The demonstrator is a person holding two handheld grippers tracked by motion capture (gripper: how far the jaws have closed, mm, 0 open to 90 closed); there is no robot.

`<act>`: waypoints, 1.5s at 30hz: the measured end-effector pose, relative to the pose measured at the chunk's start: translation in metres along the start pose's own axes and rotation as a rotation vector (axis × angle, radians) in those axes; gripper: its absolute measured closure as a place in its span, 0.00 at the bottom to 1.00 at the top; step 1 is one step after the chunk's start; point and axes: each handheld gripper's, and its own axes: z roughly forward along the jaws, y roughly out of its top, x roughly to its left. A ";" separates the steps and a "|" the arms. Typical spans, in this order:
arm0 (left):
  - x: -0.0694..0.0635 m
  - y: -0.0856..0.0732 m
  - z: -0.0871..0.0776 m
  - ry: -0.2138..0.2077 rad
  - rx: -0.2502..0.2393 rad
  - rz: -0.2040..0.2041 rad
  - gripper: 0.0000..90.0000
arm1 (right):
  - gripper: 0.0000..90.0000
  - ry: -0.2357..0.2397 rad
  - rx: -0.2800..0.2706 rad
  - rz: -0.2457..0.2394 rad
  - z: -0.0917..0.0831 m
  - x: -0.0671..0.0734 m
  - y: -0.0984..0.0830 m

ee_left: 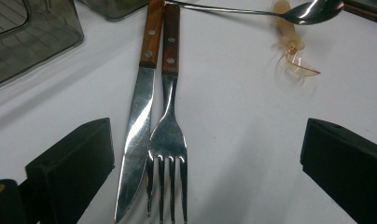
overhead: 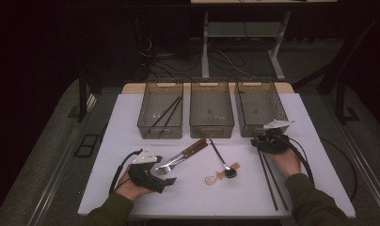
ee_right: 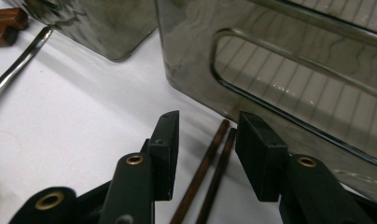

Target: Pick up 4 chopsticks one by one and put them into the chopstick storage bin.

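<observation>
At the table's near edge, the right gripper (ee_right: 203, 154) straddles a pair of dark chopsticks (ee_right: 210, 172) with its jaws parted and clear of the slim, matte sticks — seemingly lined up for a pickup, beside the right bin (overhead: 261, 107). The left gripper (ee_left: 205, 177) stands wide open over a wood-handled knife (ee_left: 139, 112) and fork (ee_left: 168, 135), their polished steel lying side by side on the white tabletop (overhead: 131, 122). Beyond lie a shiny spoon (overhead: 222, 160) and a clear plastic spoon (overhead: 212, 179) — then three smoky, ribbed bins, the left bin (overhead: 160, 112) holding another pair of chopsticks (overhead: 167, 113), apparently sorted.
</observation>
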 end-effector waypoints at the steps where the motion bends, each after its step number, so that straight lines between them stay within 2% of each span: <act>1: 0.000 0.000 0.000 -0.001 0.000 0.006 0.02 | 0.66 -0.001 0.004 0.004 0.000 -0.001 0.000; 5: 0.001 0.000 0.000 0.002 0.001 -0.002 0.02 | 0.66 -0.011 0.019 0.015 0.002 -0.003 -0.002; 17: 0.001 -0.001 0.000 0.000 0.011 -0.002 0.01 | 0.70 -0.039 0.032 -0.002 0.002 -0.004 -0.003; 20: 0.001 0.000 0.000 -0.003 0.013 -0.001 0.02 | 0.71 -0.036 0.029 0.003 0.003 -0.005 -0.003; 25: 0.001 -0.001 0.001 -0.003 0.008 -0.007 0.02 | 0.81 -0.030 0.031 -0.021 0.003 -0.002 -0.003; 29: 0.001 0.000 0.001 -0.003 0.019 0.002 0.01 | 0.85 -0.024 0.030 -0.028 0.003 -0.001 -0.003; 39: 0.000 0.000 0.001 -0.006 0.007 -0.008 0.02 | 0.87 -0.001 0.028 -0.041 0.004 0.000 -0.001; 45: 0.001 0.000 0.001 -0.007 0.007 -0.003 0.02 | 0.88 0.016 0.032 -0.074 0.005 0.003 0.000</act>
